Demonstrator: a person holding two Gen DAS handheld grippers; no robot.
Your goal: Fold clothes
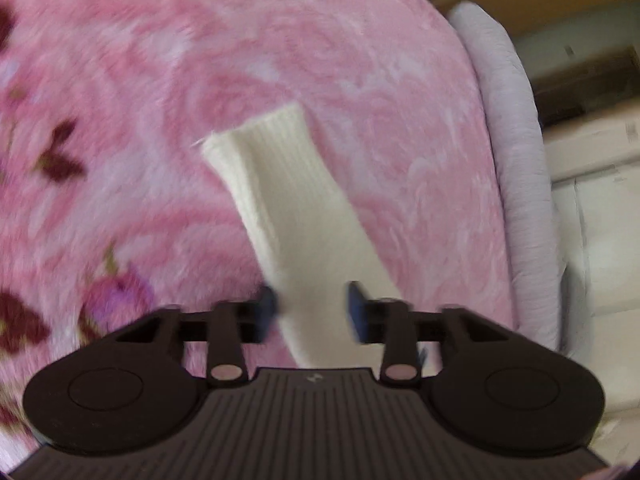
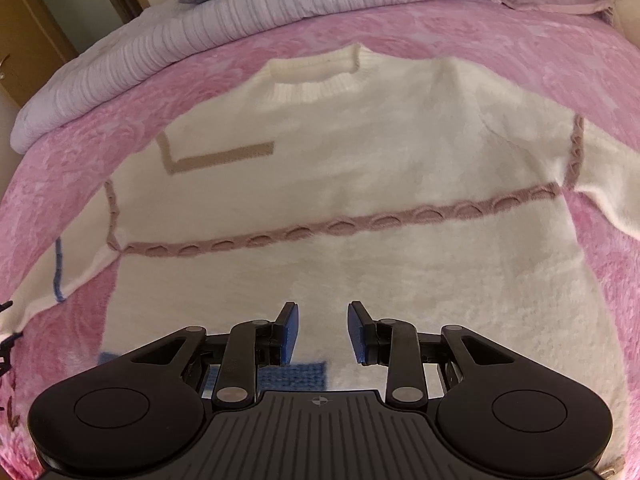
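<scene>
A cream knit sweater [image 2: 360,184] lies flat on a pink blanket, collar at the far side, with a dusty-pink cable band across the chest, a tan L-shaped stripe and a blue patch near the hem. My right gripper [image 2: 322,330] is open and empty, hovering over the lower middle of the sweater. In the left wrist view, one cream sleeve [image 1: 296,204] stretches away over the blanket, ribbed cuff at the far end. My left gripper [image 1: 312,312] is open with its blue pads on either side of the sleeve. This view is blurred.
The pink floral blanket [image 2: 520,52] covers the bed. A lilac quilt [image 2: 240,12] and pillows lie bunched at the head of the bed. The bed's edge with lilac bedding [image 1: 516,152] and a pale floor lie to the right in the left wrist view.
</scene>
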